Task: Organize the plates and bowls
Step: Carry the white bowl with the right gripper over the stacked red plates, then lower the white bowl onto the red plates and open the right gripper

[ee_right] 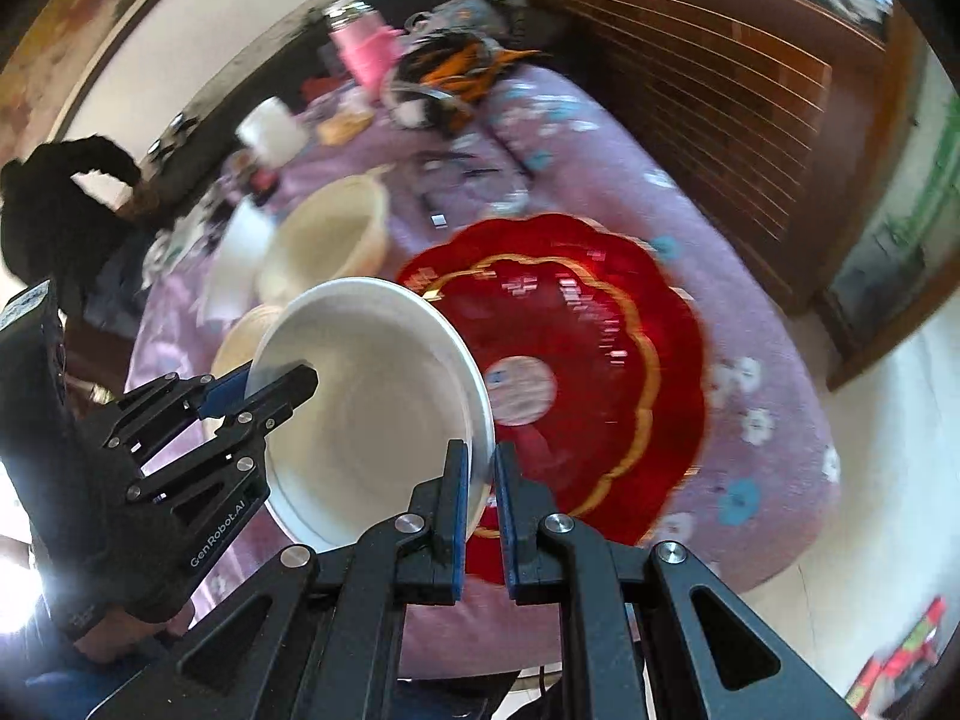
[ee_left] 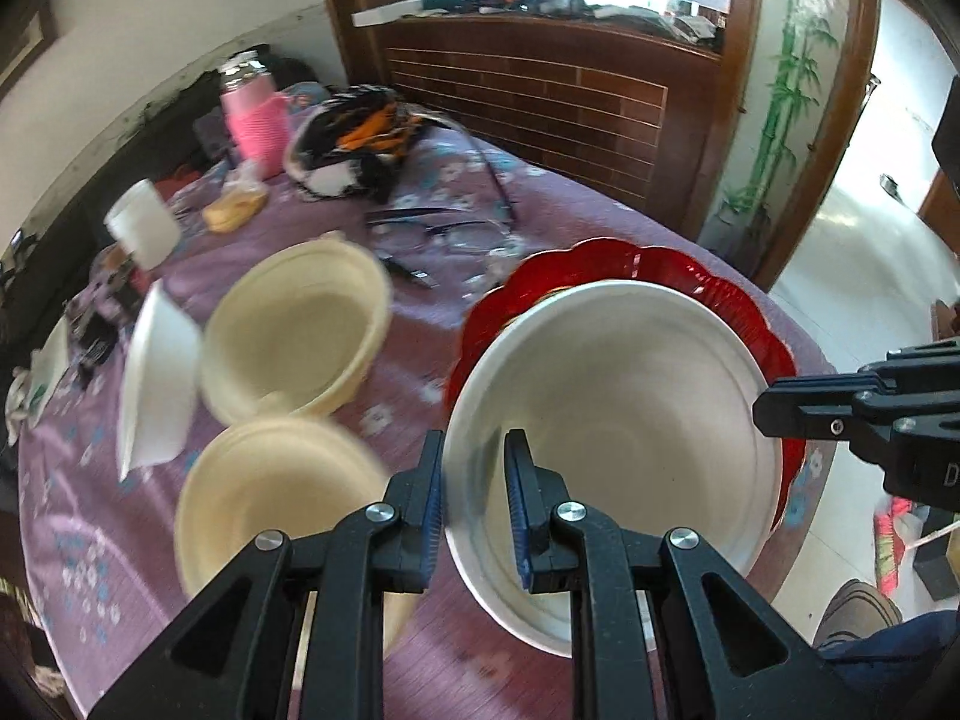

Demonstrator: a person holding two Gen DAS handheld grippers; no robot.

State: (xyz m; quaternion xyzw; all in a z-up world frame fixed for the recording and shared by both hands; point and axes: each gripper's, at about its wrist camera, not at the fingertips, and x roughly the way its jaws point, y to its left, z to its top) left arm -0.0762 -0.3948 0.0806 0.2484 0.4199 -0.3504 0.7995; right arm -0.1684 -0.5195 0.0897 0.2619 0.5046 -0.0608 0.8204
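**Mia:** Two grabbers are pinching one round white bowl [ee_left: 618,444] by its rim. From the left wrist view, the left gripper [ee_left: 474,504] is squeezing the near edge, one finger inside and one outside. The right gripper [ee_left: 774,414] is reaching in at the far edge.

**Ben:** Where is the bowl sitting?

**Mia:** It is hanging tipped over the shiny red plate with wavy edges [ee_left: 720,294]. I cannot tell if it is touching it. Two cream plastic bowls [ee_left: 294,330] are waiting side by side on the purple flowered tablecloth [ee_left: 420,372], next to a white paper sheet [ee_left: 156,384].

**Ben:** And from the right wrist view?

**Mia:** The right gripper [ee_right: 480,498] is pressing its blue pads on the white bowl's [ee_right: 372,408] rim. The left gripper [ee_right: 264,390] is holding the other side. The red plate [ee_right: 600,360] is lying flat underneath.

**Ben:** So lots is left?

**Mia:** I think so. Nothing is looking stacked yet, and the cream bowls [ee_right: 324,240] are still sitting apart.
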